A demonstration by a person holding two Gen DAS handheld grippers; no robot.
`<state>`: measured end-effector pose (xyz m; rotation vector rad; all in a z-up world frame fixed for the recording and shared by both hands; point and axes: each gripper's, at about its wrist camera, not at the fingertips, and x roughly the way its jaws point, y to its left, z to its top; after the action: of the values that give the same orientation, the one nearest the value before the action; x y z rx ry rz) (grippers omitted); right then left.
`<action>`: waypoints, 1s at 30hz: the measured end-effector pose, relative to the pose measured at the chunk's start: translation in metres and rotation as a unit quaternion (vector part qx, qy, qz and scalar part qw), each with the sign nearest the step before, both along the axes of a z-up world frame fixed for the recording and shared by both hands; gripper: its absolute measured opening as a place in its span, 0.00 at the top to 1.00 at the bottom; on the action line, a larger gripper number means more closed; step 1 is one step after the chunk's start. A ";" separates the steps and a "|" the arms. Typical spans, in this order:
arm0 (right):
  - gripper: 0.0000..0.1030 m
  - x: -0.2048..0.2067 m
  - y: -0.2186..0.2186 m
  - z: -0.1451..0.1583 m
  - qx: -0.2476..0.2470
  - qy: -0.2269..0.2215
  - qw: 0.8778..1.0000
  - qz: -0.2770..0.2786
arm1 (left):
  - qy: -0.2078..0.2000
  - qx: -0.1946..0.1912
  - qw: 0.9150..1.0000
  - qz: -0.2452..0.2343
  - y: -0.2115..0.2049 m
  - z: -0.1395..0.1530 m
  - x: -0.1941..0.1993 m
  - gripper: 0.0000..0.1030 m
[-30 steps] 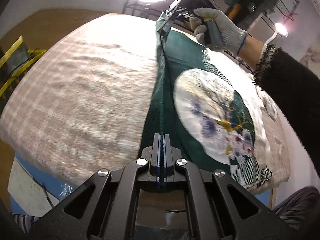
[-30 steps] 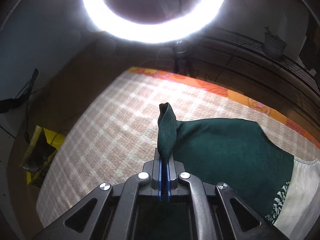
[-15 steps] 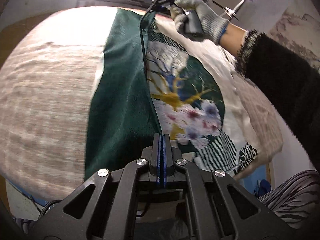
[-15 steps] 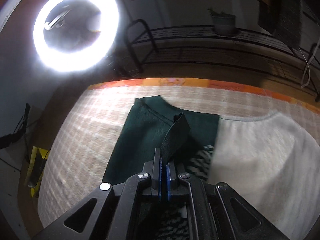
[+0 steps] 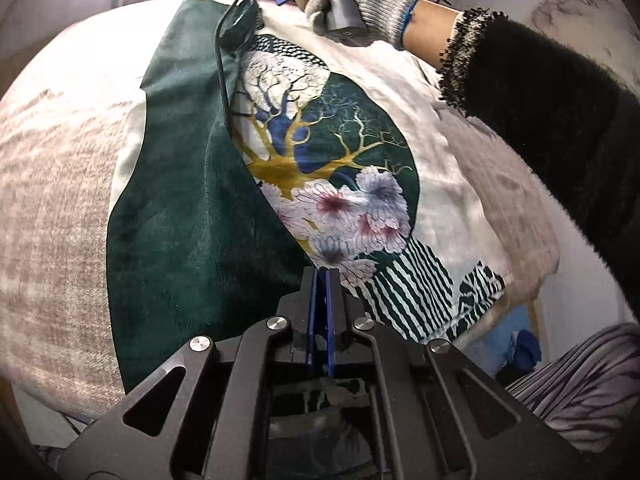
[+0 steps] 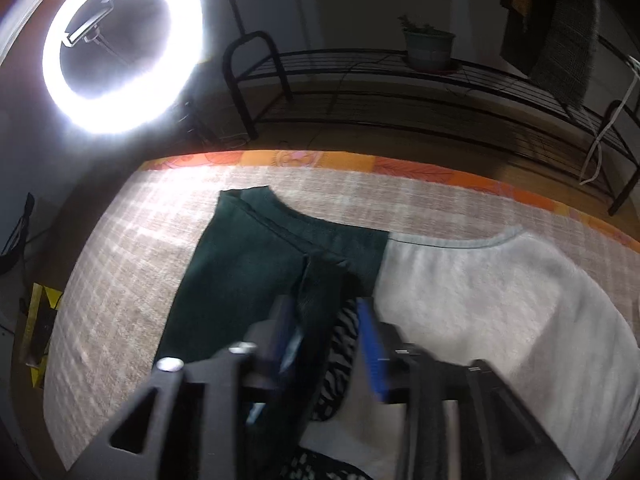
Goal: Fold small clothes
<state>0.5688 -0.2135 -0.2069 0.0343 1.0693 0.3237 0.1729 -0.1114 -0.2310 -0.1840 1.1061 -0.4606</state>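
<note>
Across the checked cloth (image 6: 120, 280), we are pinching the shirt (image 5: 180, 220) in our left gripper (image 5: 319, 276); our right gripper (image 6: 324, 320) has just been opening, releasing the sleeve (image 6: 316, 280) it clamped earlier.

The green flap (image 5: 192, 208) now lies folded over the garment's left half at frame centre-left, and the right hand-held gripper (image 6: 324, 320) jaws have just opened, releasing it.

I see the garment (image 5: 340, 184) spread flat on the checked cloth (image 5: 52, 208), printed tree and flowers showing. Its dark green side flap (image 5: 188, 216) lies folded over the front.
</note>
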 end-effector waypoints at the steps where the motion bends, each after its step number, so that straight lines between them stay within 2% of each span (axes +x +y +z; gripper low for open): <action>1: 0.55 -0.003 -0.006 0.004 -0.005 -0.005 1.000 -0.006 | -0.001 -0.003 1.000 -0.003 0.001 0.001 -0.002 0.96; 6: 0.46 -0.030 -0.049 0.035 0.003 -0.020 0.999 -0.034 | -0.008 -0.035 0.999 -0.040 0.006 0.014 -0.022 0.91; 8: 0.46 -0.045 -0.066 0.048 0.007 -0.025 0.999 -0.044 | -0.010 -0.050 0.997 -0.063 0.004 0.019 -0.031 0.66; 9: 0.45 -0.053 -0.075 0.055 0.012 -0.028 0.998 -0.050 | -0.008 -0.062 0.995 -0.074 0.002 0.022 -0.037 0.63; 14: 0.45 -0.096 -0.108 0.090 0.025 -0.047 0.996 -0.075 | -0.046 -0.069 0.991 -0.103 -0.003 0.044 -0.060 0.63; 21: 0.45 -0.178 -0.143 0.146 0.039 -0.088 0.992 -0.081 | -0.088 -0.076 0.985 -0.123 0.024 0.069 -0.094 0.63; 26: 0.45 -0.245 -0.164 0.175 0.060 -0.119 0.987 -0.091 | -0.128 -0.043 0.987 -0.089 0.049 0.080 -0.102 0.63; 30: 0.45 -0.293 -0.175 0.177 0.073 -0.137 0.983 -0.094 | -0.147 0.003 0.988 -0.045 0.058 0.078 -0.094 0.63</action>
<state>0.2757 -0.3890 -0.0296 0.2164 0.7612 0.2274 0.0788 -0.0534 -0.1533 -0.0577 0.8276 -0.5465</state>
